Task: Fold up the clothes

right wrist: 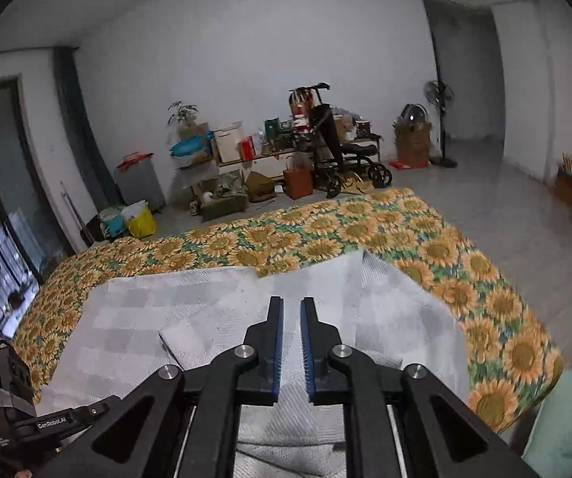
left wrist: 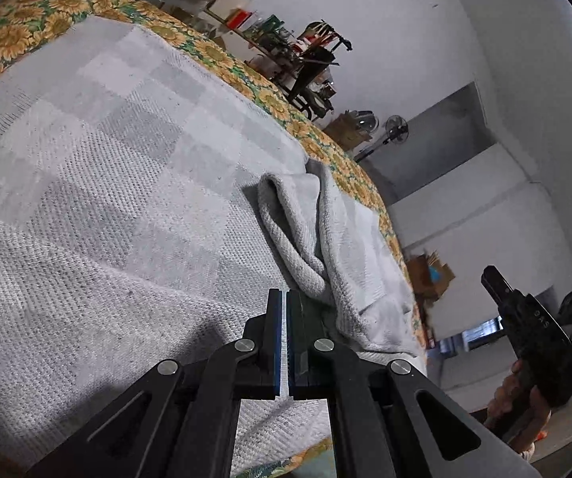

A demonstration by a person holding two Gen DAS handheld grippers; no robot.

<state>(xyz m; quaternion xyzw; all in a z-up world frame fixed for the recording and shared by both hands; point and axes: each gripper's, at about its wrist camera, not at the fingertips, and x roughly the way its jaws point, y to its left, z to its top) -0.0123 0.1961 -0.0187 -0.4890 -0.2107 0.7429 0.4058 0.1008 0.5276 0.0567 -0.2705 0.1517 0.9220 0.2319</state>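
Note:
A pale grey woven cloth [left wrist: 118, 167] with faint checks lies spread over the bed. One edge of the cloth is turned over into a rumpled fold [left wrist: 305, 235]. My left gripper [left wrist: 285, 296] is shut, its tips low over the cloth just short of that fold; I see no cloth gripped between the pads. In the right wrist view the same cloth [right wrist: 190, 310] lies below my right gripper [right wrist: 291, 303], whose jaws stand a narrow gap apart with nothing between them. A hand [left wrist: 520, 394] holds the right gripper up off the bed's right side.
A sunflower-print sheet [right wrist: 325, 235] covers the bed beyond the cloth. Boxes, bags and a black walker [right wrist: 337, 151] crowd the far wall, with a standing fan [right wrist: 439, 119] beside them. Bare tiled floor [right wrist: 504, 207] lies right of the bed.

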